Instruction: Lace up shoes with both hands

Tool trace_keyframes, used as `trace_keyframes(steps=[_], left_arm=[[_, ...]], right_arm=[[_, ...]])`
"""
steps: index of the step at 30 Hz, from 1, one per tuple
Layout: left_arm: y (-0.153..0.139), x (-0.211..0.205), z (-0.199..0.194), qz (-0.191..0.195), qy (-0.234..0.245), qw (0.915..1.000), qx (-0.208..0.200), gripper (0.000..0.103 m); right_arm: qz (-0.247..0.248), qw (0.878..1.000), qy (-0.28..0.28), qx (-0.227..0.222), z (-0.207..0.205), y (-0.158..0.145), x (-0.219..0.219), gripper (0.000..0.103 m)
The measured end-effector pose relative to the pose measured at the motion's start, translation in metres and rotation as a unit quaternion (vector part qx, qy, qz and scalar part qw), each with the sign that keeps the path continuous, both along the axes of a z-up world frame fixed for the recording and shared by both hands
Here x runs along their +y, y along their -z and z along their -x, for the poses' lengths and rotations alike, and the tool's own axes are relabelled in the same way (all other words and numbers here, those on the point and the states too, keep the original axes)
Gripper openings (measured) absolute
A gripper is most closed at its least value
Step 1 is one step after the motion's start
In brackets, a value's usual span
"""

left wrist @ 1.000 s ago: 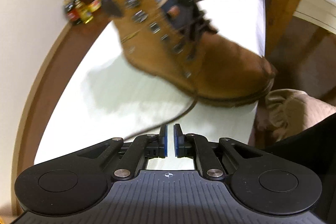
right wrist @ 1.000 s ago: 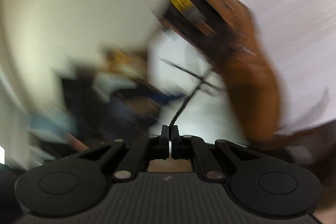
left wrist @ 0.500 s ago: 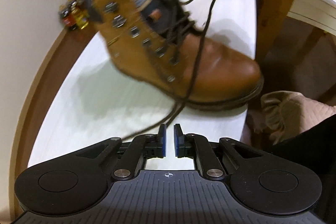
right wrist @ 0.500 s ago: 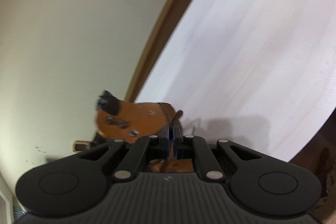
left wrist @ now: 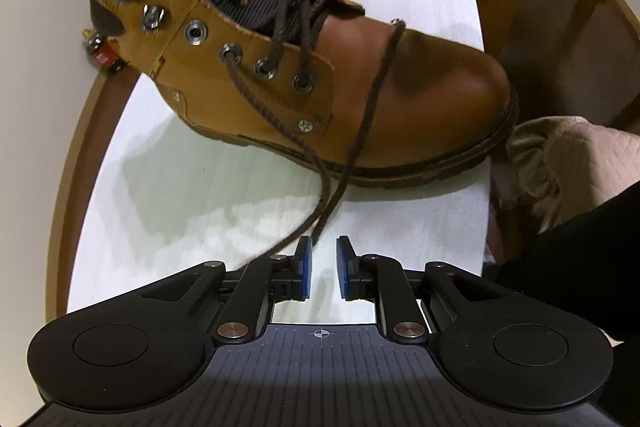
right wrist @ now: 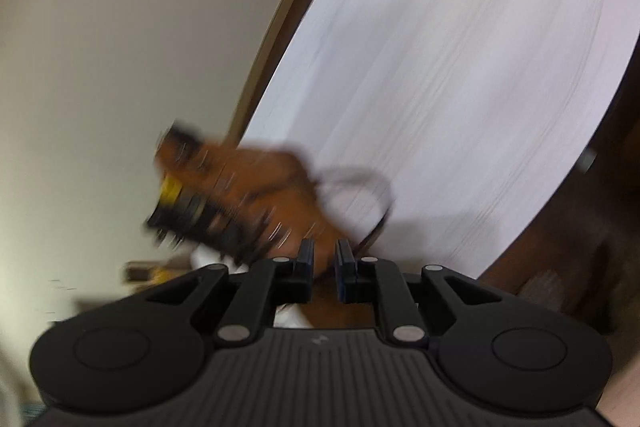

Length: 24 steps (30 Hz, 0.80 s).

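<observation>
While the tan leather lace-up boot (left wrist: pixel 400 99) stands on its sole at the near right corner of the white tabletop (left wrist: pixel 180 195), toe toward the right edge, it looks heavy and stiff enough to stay put under a gentle pull. Its dark brown braided lace (left wrist: pixel 276 115) is the limp, light, slightly rough part. It should pinch easily but flop, so the best hold is probably close to a free end. Two strands trail down to the left gripper (left wrist: pixel 323 267), whose blue pads have just been spreading apart; one strand brushes the left pad, nothing pinched. It tilts steeply down over the near edge. Blurred, the right gripper (right wrist: pixel 324 267) has likewise been opening, empty above the boot.
</observation>
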<state>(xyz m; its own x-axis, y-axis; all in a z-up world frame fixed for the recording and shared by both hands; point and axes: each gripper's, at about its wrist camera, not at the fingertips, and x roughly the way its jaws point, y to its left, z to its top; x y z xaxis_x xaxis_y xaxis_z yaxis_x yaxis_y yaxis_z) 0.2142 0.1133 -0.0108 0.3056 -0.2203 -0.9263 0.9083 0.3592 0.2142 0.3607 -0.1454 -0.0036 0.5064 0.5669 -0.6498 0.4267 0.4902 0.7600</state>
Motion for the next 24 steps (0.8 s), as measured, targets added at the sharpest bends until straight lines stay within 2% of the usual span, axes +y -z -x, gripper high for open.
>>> trace_keyframes(steps=[4,7,9,11,16,18,21,24], left_arm=[[0.012,0.005,-0.006,0.004,0.040,0.9992,-0.004,0.016],[0.019,0.007,-0.011,0.009,0.073,0.9973,-0.007,0.016],[0.022,0.010,-0.014,0.020,0.090,0.9957,0.012,0.003],[0.019,0.012,-0.018,0.035,0.094,0.9942,0.039,0.003],[-0.014,0.029,-0.014,0.079,0.122,0.9869,0.068,0.002],[-0.028,0.035,-0.010,0.088,0.138,0.9842,0.068,0.002],[-0.047,0.043,-0.007,0.100,0.151,0.9811,0.067,0.002],[-0.060,0.044,-0.004,0.109,0.162,0.9787,0.064,0.002]], right_arm=[[-0.035,0.999,0.020,0.014,0.028,0.010,0.039,0.014],[-0.041,0.998,0.048,0.022,0.053,0.012,0.057,0.014],[-0.033,0.997,0.066,0.026,0.070,0.005,0.056,0.014],[-0.028,0.996,0.086,0.027,0.092,-0.008,0.042,0.014],[-0.031,0.988,0.148,0.035,0.124,-0.014,0.048,0.014],[-0.054,0.985,0.161,0.035,0.129,-0.010,0.056,0.016],[-0.102,0.976,0.188,0.034,0.135,0.003,0.071,0.025],[-0.133,0.969,0.205,0.030,0.134,0.015,0.086,0.027]])
